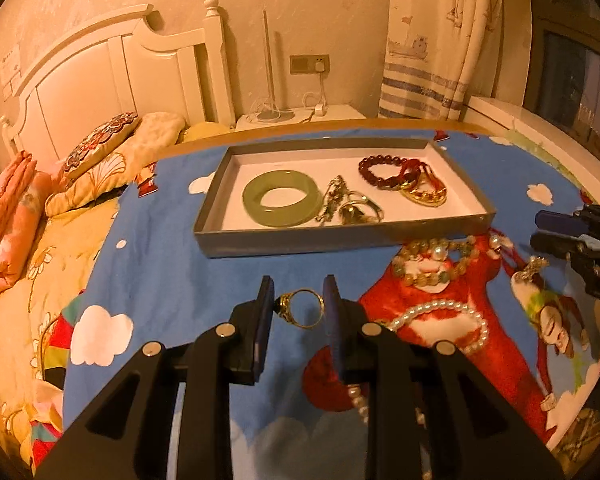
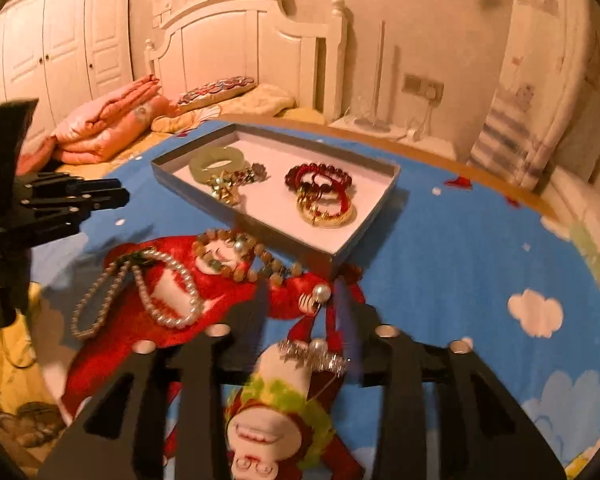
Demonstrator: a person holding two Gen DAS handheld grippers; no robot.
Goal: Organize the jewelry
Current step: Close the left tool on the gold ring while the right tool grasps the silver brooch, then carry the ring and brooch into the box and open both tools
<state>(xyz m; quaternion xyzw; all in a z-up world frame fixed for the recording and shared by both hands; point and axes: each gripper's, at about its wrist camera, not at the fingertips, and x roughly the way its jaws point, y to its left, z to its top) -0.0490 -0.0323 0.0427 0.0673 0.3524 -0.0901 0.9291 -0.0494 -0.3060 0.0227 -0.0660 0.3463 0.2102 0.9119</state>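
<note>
My left gripper (image 1: 299,282) is shut on a gold ring (image 1: 320,306), held just above the cartoon-print cloth. Ahead lies the grey tray (image 1: 340,236) with a green jade bangle (image 1: 254,202), gold pieces (image 1: 352,210), a dark red bead bracelet (image 1: 370,176) and gold-and-red bangles (image 1: 424,194). My right gripper (image 2: 302,284) hovers with its jaws half apart, and nothing is pressed between the pads. Under it on the cloth lie a pearl-and-gold earring (image 2: 316,296) and a silver brooch (image 2: 312,354) on a red cord. An amber bead bracelet (image 2: 260,252) and a pearl strand (image 2: 188,300) lie loose to its left.
The cloth-covered table ends at a wooden rim (image 1: 340,124) behind the tray. A bed with pillows (image 1: 100,148) and a folded quilt (image 1: 8,220) lies to the left. A nightstand (image 1: 300,114) and a curtain (image 1: 432,40) stand behind, and a white sill (image 1: 520,116) runs along the right.
</note>
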